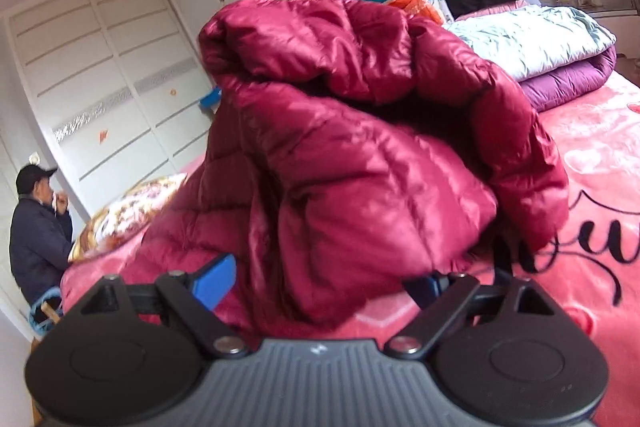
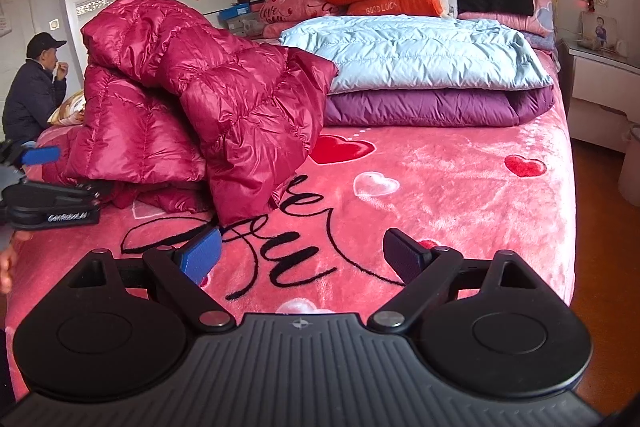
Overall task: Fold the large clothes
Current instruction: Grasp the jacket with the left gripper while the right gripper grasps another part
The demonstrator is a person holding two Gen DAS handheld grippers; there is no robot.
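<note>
We see our left gripper (image 1: 320,279) with its fingers spread wide, and the crimson puffer jacket (image 1: 352,147) heaped on the pink bedspread (image 1: 600,163) bulges in between them, its fabric lying over the right finger, though we cannot tell whether either pad presses it. Our right gripper (image 2: 302,259) also stands wide apart with nothing between its fingers, only the bedspread's black lettering (image 2: 280,247), while the jacket sits ahead and to the left of its left finger.

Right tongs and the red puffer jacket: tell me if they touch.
Apart. The right wrist view shows the open right tongs over bare pink blanket, with the red puffer jacket lying farther back.
</note>
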